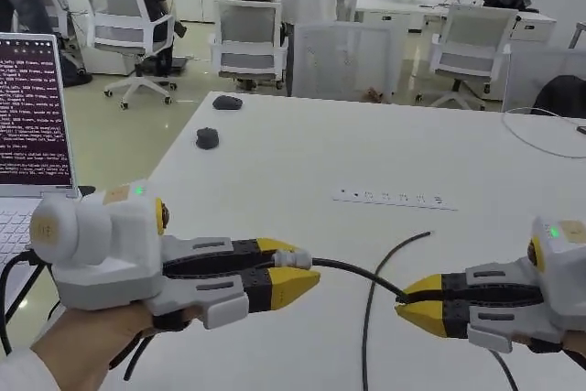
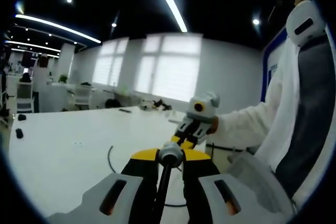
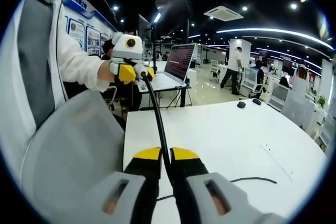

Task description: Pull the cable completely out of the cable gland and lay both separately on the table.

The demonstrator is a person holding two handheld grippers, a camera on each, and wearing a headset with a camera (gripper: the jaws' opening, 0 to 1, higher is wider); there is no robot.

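Observation:
Above the white table (image 1: 275, 171), my left gripper (image 1: 307, 272) is shut on a grey-white cable gland (image 1: 295, 259), which pokes out of its yellow tips. A black cable (image 1: 352, 269) runs from the gland to my right gripper (image 1: 401, 300), which is shut on it a short way along. Past the right gripper the cable loops down over the table. The left gripper view has the gland (image 2: 170, 153) between the jaws and the right gripper (image 2: 185, 139) beyond. In the right gripper view the cable (image 3: 159, 129) stretches to the left gripper (image 3: 135, 72).
An open laptop (image 1: 32, 135) stands at the left edge. Two dark mice (image 1: 208, 138) (image 1: 227, 103) lie at the table's far left, and a flush socket strip (image 1: 396, 199) sits mid-table. A thin white cable (image 1: 540, 139) curves at the far right. Office chairs (image 1: 247, 38) stand behind.

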